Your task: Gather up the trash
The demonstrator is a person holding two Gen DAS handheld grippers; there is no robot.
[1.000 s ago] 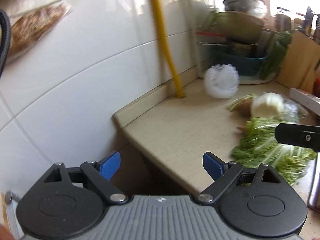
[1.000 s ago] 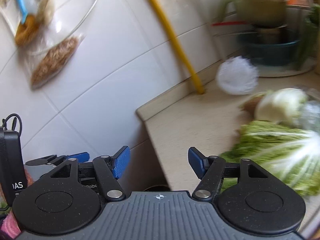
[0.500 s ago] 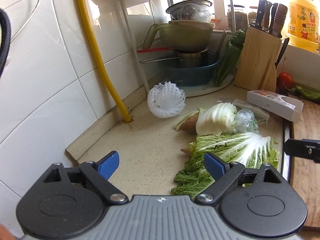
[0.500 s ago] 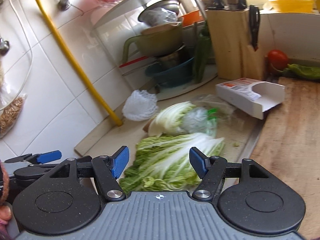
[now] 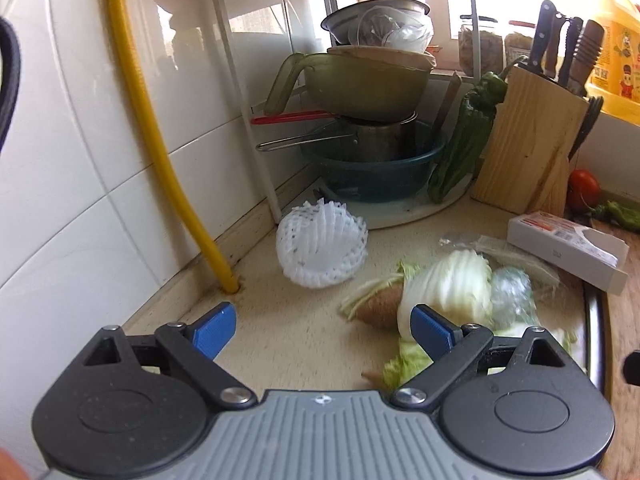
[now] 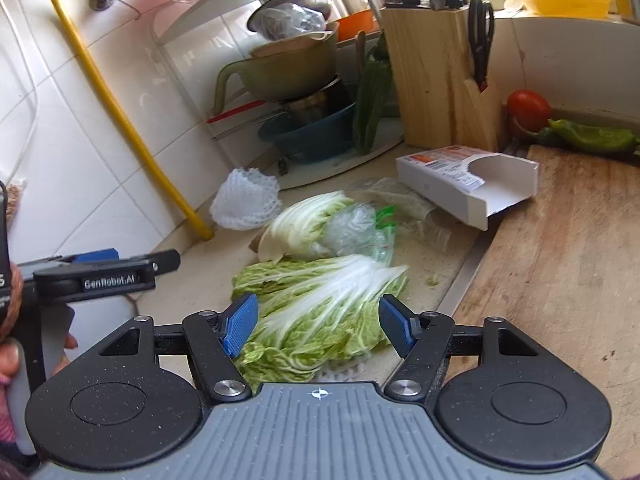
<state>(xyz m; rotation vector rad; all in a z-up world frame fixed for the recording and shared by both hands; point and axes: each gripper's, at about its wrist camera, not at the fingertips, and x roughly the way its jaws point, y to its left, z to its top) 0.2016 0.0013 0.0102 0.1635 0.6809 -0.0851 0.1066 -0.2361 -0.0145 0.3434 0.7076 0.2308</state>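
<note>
A white foam fruit net lies on the beige counter near the yellow pipe; it also shows in the right wrist view. Cabbage leaves and a cabbage stub lie beside crumpled clear plastic and an empty white carton. My left gripper is open and empty, above the counter short of the net. My right gripper is open and empty, just above the cabbage leaves.
A white corner rack holds stacked bowls and a blue basin. A wooden knife block stands behind the carton. A wooden cutting board lies at right, with a tomato and green pepper behind it. A yellow pipe runs down the tiled wall.
Both grippers have swung right from the wall and moved forward over the counter. The net, cabbage and carton now sit closer in view. Both grippers stayed open.
</note>
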